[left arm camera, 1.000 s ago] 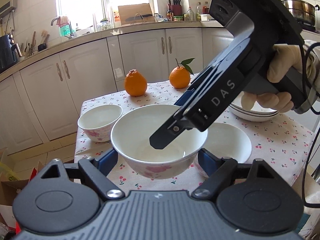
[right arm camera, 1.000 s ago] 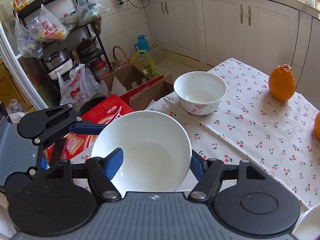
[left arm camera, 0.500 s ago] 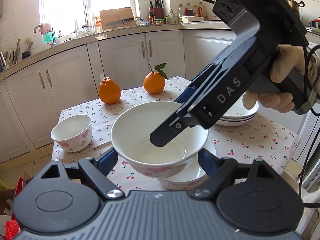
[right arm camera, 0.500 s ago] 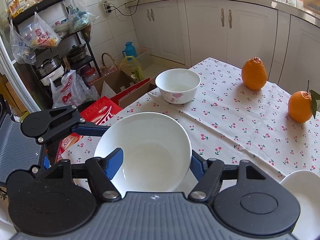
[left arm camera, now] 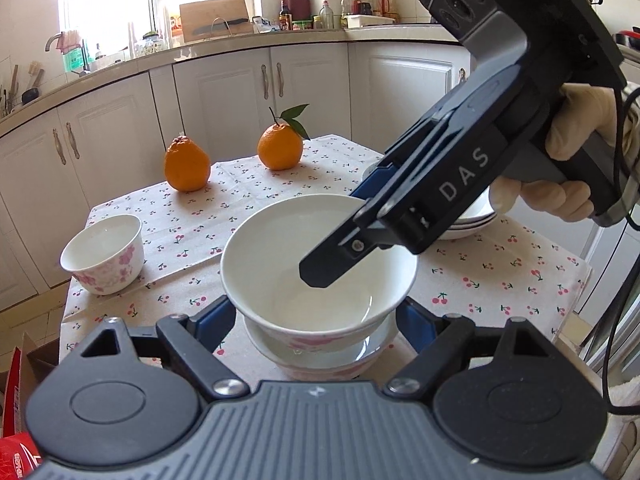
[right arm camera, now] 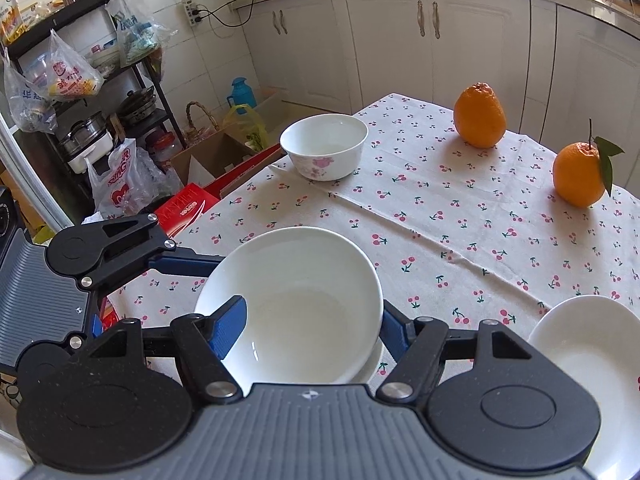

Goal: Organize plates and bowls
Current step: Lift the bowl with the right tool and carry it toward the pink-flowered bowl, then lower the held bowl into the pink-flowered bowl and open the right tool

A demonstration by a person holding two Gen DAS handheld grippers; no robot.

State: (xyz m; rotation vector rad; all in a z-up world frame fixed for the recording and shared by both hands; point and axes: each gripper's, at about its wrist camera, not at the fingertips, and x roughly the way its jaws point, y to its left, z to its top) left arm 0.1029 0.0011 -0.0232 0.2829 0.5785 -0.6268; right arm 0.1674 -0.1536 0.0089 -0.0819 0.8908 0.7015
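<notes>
Two wrist fisheyes, close over one table corner, crossing views

The left wrist camera sits low behind its own fingers, facing across the cherry-print table toward the window counter, with the right gripper entering from the upper right. The right wrist camera looks down from higher, facing the table's far-left edge and the storage rack beyond. Both share the large bowl close up, the small flowered bowl, and both oranges.
</notes>
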